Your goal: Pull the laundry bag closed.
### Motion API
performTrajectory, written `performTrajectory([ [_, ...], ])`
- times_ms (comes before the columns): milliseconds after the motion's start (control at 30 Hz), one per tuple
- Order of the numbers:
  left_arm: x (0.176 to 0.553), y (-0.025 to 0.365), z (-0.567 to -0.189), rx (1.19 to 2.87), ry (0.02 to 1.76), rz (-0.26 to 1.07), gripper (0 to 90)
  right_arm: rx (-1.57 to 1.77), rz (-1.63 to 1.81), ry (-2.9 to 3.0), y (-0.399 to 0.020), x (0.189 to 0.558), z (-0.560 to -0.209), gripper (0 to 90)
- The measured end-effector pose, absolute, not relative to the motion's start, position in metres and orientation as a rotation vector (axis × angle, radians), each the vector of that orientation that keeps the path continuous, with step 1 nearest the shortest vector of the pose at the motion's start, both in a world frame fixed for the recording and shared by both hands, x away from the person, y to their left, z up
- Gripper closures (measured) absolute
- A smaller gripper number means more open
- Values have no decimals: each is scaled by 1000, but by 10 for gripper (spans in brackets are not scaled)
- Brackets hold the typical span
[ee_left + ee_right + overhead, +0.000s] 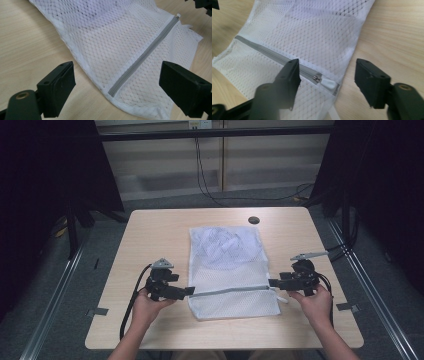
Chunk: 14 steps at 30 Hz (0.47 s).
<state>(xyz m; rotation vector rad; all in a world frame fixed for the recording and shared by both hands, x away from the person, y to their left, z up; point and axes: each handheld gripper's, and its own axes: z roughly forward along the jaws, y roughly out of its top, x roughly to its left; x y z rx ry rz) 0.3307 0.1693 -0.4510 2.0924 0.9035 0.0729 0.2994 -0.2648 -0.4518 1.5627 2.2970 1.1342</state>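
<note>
Mesh laundry bag lying flat at mid-counter, zipper shut across its near part. Left gripper, jaws apart, sits at the zipper's closed end, gripping nothing. Right gripper, jaws apart, straddles the zipper pull without pinching it. Likely risk: with the left end unheld, tugging the pull drags and bunches the whole bag.

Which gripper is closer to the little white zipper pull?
Right. The right gripper is open with the zipper pull lying between its jaws. The left gripper sits at the zipper's far end, across the mesh bag.
</note>
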Motion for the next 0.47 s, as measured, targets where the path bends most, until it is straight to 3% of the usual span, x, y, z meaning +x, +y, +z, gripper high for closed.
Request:
performTrajectory([
  [133, 332, 171, -451, 2097, 907, 96, 110, 1536, 1112, 2277, -271, 294, -452, 237],
  [467, 336, 178, -452, 2084, 938, 114, 93, 1509, 1093, 2259, -283, 288, -457, 152],
])
